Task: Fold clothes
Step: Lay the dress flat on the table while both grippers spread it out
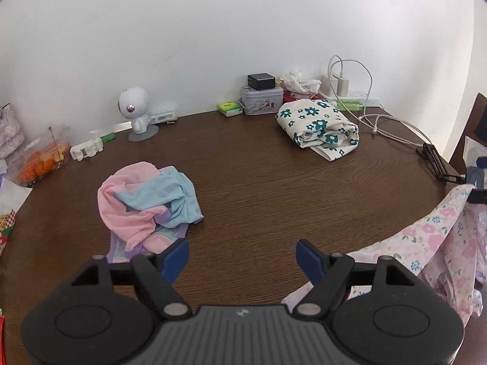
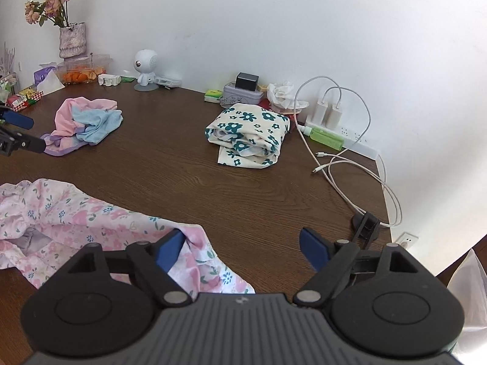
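Both jaws gape over bare table beside pink floral garment.

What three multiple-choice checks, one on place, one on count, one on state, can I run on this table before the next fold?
1. Where does the teal-flowered bundle lie?
A. next to the power strip
B. under the vase
C. between the left hand-held gripper's fingers

2. How many fabric items are on the table?
A. one
B. three
C. five

3. How does the right hand-held gripper stand?
A. shut on a cable
B. shut on nothing
C. open

Key: 1 A, the strip lies just to its right by the wall. 2 B, teal-flowered bundle, pink and blue heap, pink floral garment. 3 C, its blue fingers stand wide apart.
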`<state>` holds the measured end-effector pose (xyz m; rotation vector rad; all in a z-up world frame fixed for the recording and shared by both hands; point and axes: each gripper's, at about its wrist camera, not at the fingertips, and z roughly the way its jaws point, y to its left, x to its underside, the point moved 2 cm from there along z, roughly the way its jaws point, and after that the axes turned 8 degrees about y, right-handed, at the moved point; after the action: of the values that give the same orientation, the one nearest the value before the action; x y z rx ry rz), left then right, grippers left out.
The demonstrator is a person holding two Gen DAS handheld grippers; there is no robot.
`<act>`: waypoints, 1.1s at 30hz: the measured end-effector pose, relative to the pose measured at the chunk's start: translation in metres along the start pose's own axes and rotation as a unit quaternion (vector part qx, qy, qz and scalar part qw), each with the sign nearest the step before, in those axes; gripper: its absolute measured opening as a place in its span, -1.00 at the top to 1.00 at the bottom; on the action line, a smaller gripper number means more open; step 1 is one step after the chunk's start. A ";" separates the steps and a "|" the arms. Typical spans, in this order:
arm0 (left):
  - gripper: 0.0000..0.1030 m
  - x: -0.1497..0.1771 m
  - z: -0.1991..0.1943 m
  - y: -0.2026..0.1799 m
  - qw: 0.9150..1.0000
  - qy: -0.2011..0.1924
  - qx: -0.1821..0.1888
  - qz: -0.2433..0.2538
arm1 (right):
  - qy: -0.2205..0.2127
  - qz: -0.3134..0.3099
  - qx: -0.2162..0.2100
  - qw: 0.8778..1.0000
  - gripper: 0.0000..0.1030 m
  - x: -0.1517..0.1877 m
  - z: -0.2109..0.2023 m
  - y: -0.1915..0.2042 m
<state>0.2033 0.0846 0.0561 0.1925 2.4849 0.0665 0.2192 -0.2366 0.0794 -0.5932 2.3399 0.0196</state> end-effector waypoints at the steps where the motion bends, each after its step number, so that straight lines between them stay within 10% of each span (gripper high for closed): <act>1: -0.50 0.003 0.001 -0.004 1.000 0.000 -0.001 0.009 | -0.003 -0.003 0.002 1.000 -0.66 0.002 -0.001 -0.001; 15: -0.54 0.062 -0.016 -0.044 0.995 0.002 0.063 0.078 | -0.012 -0.038 0.023 0.999 -0.70 0.045 -0.012 0.019; 25: -0.49 0.095 0.011 -0.064 0.990 0.041 0.025 0.131 | 0.024 -0.057 0.036 0.997 -0.73 0.074 0.007 0.022; 28: 0.19 0.092 0.019 -0.058 0.992 0.048 0.017 0.112 | 0.031 -0.058 0.030 0.997 -0.31 0.076 0.017 0.025; 30: 0.61 0.089 0.020 -0.050 0.994 0.051 0.024 0.094 | 0.042 -0.048 0.007 0.998 0.74 0.076 0.020 0.025; 33: 0.87 0.084 0.010 -0.035 0.995 0.045 0.052 0.076 | 0.048 -0.040 -0.036 0.997 0.90 0.075 0.010 0.027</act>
<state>0.1390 0.0626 -0.0053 0.4313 2.5611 0.0082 0.1665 -0.2416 0.0191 -0.7374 2.4142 0.0384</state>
